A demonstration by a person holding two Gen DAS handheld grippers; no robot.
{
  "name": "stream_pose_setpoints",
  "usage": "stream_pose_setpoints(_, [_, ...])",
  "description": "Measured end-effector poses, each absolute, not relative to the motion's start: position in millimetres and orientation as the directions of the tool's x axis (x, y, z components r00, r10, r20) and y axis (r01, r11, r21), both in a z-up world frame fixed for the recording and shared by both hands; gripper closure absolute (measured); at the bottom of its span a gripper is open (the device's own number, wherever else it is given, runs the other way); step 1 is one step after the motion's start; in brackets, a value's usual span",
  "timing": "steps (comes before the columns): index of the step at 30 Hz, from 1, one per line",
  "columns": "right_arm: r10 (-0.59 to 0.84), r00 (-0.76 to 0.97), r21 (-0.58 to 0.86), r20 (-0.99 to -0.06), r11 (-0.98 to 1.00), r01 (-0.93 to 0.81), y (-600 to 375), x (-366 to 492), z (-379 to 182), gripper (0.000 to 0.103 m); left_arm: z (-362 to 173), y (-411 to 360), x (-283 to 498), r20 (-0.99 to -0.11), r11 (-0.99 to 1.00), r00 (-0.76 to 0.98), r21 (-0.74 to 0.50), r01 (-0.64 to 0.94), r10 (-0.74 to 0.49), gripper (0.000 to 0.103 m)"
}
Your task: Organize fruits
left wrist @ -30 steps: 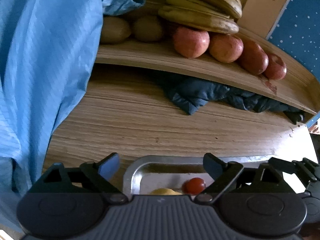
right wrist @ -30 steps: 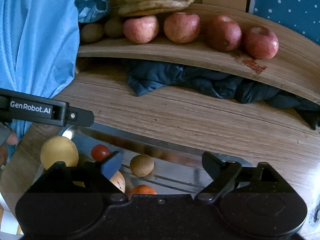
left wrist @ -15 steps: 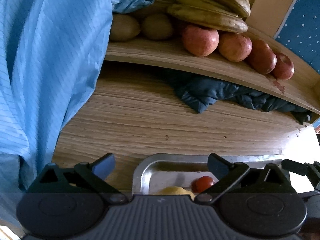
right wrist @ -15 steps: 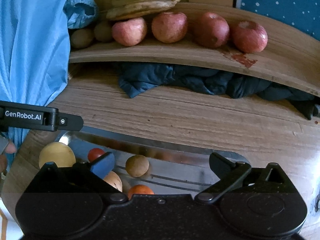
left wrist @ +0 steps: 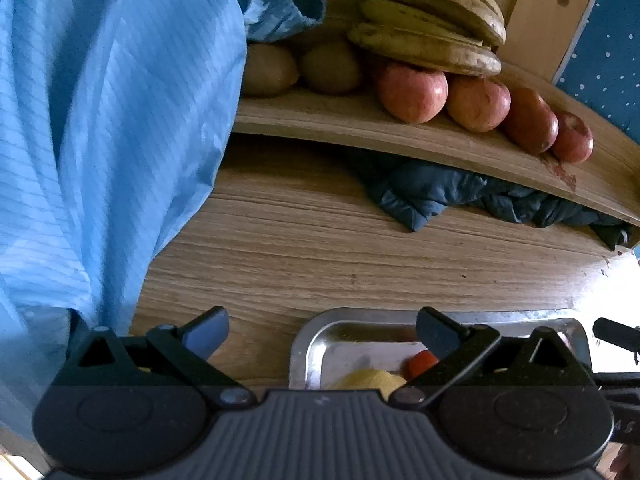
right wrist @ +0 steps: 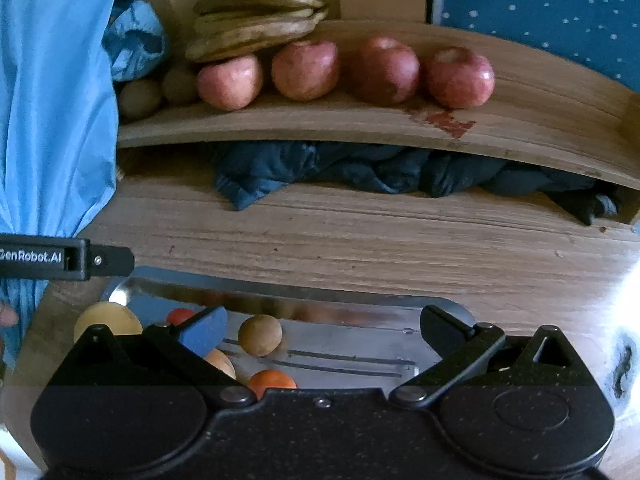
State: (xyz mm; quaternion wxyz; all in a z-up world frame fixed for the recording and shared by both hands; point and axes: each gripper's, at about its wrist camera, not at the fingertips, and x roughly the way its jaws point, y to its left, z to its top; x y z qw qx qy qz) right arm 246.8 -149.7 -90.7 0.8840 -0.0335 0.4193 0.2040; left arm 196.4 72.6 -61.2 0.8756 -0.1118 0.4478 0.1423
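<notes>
A: Where was the fruit?
B: Loose in the tray [right wrist: 440,308]. Kiwi [right wrist: 260,335] sat nearest my right gripper [right wrist: 322,330].
A: Jaws?
B: Both wide and empty; left gripper [left wrist: 322,330] too. I'd centre on the kiwi before closing.

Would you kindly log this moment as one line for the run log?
left gripper: jaws open, just widened, empty | right gripper: same | metal tray: small fruits | shelf: apples, bananas

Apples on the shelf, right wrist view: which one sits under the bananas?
The leftmost apple, the palest of the four. The bananas overhang it, while the other three stand clear along the wooden shelf to its right.
</notes>
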Motion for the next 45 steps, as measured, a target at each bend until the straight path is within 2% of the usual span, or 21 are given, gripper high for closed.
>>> stream_pose_setpoints(30, [0.247,0.726,0.103,-0.642,0.966,-0.238,-166.8,174.2,-53.4,0.001,-37.9,58.5,151.4,-0.747,0.979,0.654,-0.023,-0.204,0.119,0.001])
stream_pose_setpoints(45, [0.283,0.742,0.12,-0.607,0.956,-0.266,-190.6,137.8,-45.2,0.001,-21.9,40.1,104.5,-0.705,0.971,0.691,-0.013,-0.239,0.16,0.0])
